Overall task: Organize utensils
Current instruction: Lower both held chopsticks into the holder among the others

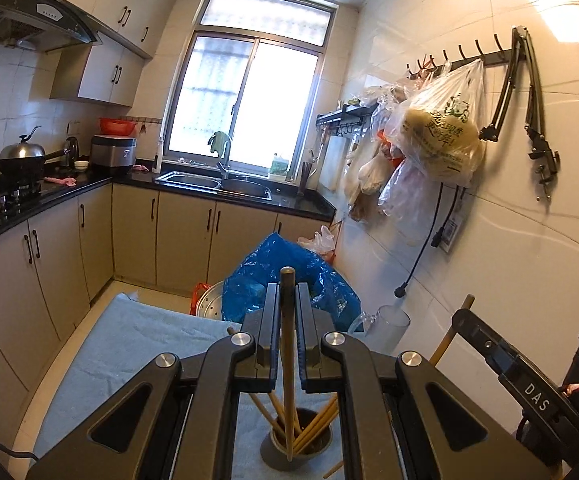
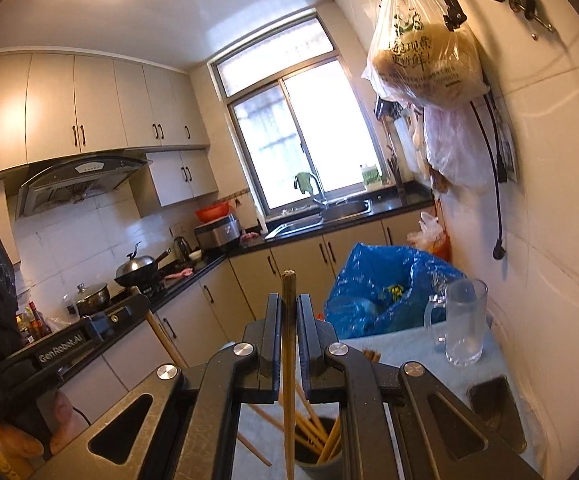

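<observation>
A: What do we have in the left gripper?

B: Its jaws are clenched on a single wooden chopstick, held nearly upright; the top end pokes out above the fingertips and the lower end hangs over the dark holder cup

A: And the right gripper?

B: Much the same: we see it clamped tight on another chopstick, also close to upright, with its lower end dropping out of the picture just beside the holder cup

A: Where are the rest of the chopsticks?

B: Several stand leaning in the holder cup, which sits on the table's pale blue cloth near the front edge. In the right wrist view one loose chopstick lies on the cloth to the left of the cup, and a few more ends show just behind the right fingers

A: Anything else on the table?

B: A clear glass mug stands towards the far right corner, near the tiled wall, with a crumpled blue plastic bag just behind it at the far edge. A dark phone-like slab lies by the right edge

A: Do we see each gripper from the other camera?

B: Yes, each shows at the side of the other's view, with a chopstick end sticking out of it
</observation>
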The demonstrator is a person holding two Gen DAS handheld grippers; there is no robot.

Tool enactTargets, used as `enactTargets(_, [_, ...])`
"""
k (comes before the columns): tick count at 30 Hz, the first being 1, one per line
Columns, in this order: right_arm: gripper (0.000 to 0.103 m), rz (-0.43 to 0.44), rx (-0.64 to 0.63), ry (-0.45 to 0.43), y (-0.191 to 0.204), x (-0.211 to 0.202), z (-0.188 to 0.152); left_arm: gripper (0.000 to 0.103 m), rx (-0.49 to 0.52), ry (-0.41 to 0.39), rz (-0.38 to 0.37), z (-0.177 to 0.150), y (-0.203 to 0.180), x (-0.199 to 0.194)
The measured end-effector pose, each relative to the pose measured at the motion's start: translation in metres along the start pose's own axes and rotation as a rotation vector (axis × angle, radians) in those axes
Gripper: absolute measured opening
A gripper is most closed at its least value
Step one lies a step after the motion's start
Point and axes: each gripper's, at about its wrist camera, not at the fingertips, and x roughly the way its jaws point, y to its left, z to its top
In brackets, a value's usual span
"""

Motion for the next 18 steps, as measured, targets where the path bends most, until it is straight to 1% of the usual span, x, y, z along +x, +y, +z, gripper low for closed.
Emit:
enactTargets(9, [0.008, -0.018, 0.007, -0.039, -0.007, 0.013, 0.004, 0.007, 0.006, -0.002, 0.018, -0.002, -0.007, 0.024])
enactTargets(14, [0.008, -0.041, -0.022, -0.052, -0.006, 0.02, 0.002, 0.007, 0.013, 0.01, 0.007, -0.003, -0.015, 0.038])
enactTargets(18, [0.008, -0.059, -0.044, -0.061, -0.006, 0.025, -0.003, 0.007, 0.041, 0.002, 0.02, -0.008, -0.021, 0.046])
